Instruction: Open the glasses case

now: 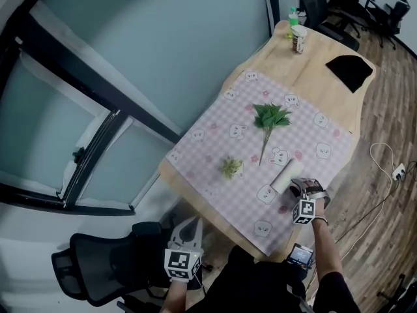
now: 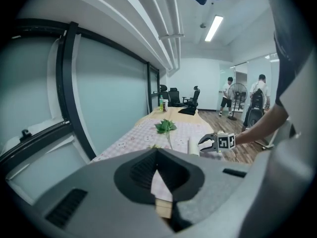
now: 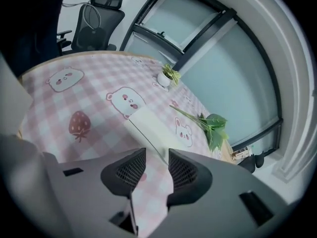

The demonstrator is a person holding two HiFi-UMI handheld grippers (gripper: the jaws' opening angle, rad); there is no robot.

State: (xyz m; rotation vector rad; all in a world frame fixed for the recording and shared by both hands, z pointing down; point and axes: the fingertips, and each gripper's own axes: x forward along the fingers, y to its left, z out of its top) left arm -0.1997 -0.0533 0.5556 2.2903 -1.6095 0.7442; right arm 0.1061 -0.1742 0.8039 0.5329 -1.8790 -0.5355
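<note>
A white glasses case lies closed on the pink checked cloth near the table's right front edge. In the right gripper view the case runs away from me, and its near end reaches into the gap between the jaws. My right gripper is open, and its pads do not press on the case. My left gripper hangs below the table's front edge, away from the case. Its jaw tips meet, with nothing between them. The left gripper view shows the right gripper beside the case.
A green leaf sprig and a small potted plant lie on the cloth. A cup, a bottle and a black item sit at the table's far end. An office chair stands by my left gripper. A cable lies on the floor.
</note>
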